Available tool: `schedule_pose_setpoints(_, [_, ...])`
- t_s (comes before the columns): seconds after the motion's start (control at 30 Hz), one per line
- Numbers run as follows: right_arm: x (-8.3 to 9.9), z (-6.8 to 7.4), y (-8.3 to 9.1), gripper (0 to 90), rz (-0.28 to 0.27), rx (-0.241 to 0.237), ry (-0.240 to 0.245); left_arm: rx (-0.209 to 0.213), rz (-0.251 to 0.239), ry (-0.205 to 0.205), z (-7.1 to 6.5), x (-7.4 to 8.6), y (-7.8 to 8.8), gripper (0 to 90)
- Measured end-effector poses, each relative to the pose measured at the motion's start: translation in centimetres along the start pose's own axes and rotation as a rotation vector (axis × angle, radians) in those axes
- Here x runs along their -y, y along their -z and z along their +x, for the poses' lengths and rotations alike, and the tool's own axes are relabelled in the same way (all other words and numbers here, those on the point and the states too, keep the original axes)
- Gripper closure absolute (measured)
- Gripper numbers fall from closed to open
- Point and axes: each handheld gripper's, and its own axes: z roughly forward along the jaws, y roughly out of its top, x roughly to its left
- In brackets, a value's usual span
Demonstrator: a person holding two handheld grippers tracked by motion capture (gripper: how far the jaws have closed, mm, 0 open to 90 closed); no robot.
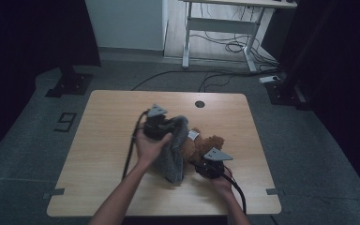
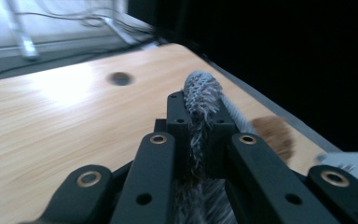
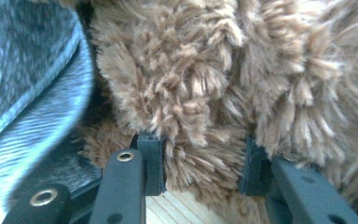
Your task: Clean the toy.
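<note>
The left gripper (image 2: 200, 126) is pressed together on a fold of soft grey fuzzy cloth (image 2: 200, 100). In the left gripper view the cloth is squeezed thin between the two black jaws and pokes up past their tips. In the high view this gripper (image 1: 157, 123) is held in the person's left hand (image 1: 150, 145) above the middle of the table, and the grey cloth (image 1: 172, 157) hangs down from it to the table top.

The right gripper (image 3: 200, 163) is pinched on a tuft of the brown shaggy stuffed toy (image 3: 242, 70). Fur is bunched between its two jaws, and the jaws are kept partly apart by it. In the high view this gripper (image 1: 205, 165) is seen low, close to the table, just right of the cloth, and the brown toy (image 1: 205, 143) lies on the table, touching the cloth.

Both things are found near the middle of the light wooden table (image 1: 103, 140), which has a small dark round hole (image 1: 199, 104) near its far edge. A grey floor (image 1: 309, 140) is seen around the table.
</note>
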Motion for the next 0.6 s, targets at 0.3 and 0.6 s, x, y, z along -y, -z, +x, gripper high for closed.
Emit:
schedule_pose_setpoints(0.3, [0.0, 0.1, -0.1, 60.7, 0.005, 0.006, 0.003, 0.037, 0.214, -0.094, -3.9, 1.7, -8.1, 82.6])
schedule_pose_setpoints(0.6, [-0.1, 0.6, -0.4, 60.7, 0.031, 0.017, 0.033, -0.106, 0.327, -0.310, -5.3, 2.8, -8.2, 82.9])
